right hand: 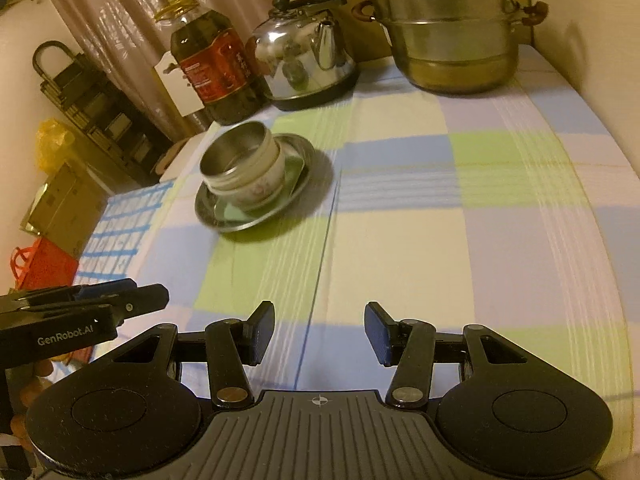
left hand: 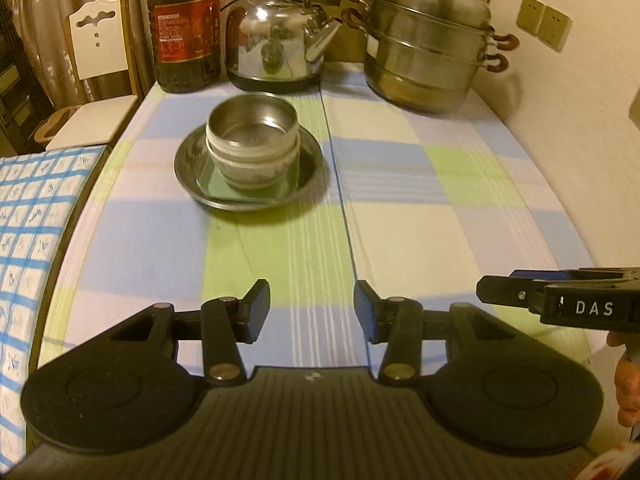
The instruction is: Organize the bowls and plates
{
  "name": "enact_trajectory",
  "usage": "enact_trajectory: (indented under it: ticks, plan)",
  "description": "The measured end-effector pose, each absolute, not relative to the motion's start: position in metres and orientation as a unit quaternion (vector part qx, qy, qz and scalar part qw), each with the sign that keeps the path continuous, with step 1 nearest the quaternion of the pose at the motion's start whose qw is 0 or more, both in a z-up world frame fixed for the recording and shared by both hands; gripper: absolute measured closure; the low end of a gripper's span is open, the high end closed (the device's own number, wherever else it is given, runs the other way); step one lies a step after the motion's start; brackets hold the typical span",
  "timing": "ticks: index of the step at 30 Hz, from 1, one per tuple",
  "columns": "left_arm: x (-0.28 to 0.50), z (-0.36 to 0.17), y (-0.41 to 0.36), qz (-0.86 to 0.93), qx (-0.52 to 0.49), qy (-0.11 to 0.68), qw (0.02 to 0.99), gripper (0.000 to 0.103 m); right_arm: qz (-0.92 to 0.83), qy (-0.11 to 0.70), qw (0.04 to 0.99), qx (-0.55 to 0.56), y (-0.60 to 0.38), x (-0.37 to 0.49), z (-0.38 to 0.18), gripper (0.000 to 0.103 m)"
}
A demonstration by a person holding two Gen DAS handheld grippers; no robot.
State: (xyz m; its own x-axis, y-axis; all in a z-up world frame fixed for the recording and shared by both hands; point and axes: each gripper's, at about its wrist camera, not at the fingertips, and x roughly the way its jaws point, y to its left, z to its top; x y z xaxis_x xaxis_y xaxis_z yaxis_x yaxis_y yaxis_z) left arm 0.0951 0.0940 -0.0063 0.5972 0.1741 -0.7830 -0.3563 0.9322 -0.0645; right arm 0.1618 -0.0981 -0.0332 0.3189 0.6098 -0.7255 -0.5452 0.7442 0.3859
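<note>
Hovering low over the checked tablecloth (left hand: 400,200), both tools sit well back from the action, and neither carries anything: the left gripper (left hand: 312,308) has its blue pads spread with only cloth showing between them, and the right gripper (right hand: 319,332) likewise stands parted and empty. Each peeks into the other's view from the side, so the two are close together, side by side. Now look where the task's things are: a stack of bowls (left hand: 253,140) sits inside a shallow steel plate (left hand: 192,168), left of the tablecloth's centre seam, well clear of both sets of fingers. It reads as a nested pile, a steel bowl uppermost in pale ones below, and that makes sense for tidying, since one pile takes one spot and the plate catches it underneath. The mouths open upward; the stack's axis runs vertical, though from the right wrist it seems to lean slightly, which may just be lens bend. Behind stand an oil bottle (left hand: 184,28), a kettle (left hand: 276,40) and a tiered steamer pot (left hand: 428,40), lined along the table's far edge, out of the working area. My guess: the organizing is nearly or fully finished.
</note>
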Motion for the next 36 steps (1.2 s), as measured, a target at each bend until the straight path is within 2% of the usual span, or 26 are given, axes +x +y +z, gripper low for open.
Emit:
enact_trajectory:
  ticks: [17, 36]
  plan:
    - [0.039, -0.002, 0.023, 0.114, -0.097, 0.425, 0.893, 0.06, 0.353, 0.452, 0.819, 0.017, -0.15, 0.087, -0.029, 0.053]
    - [0.025, -0.003, -0.008, 0.1, -0.089, 0.419, 0.898, 0.06, 0.342, 0.447, 0.826, 0.018, -0.176, 0.072, -0.03, 0.053]
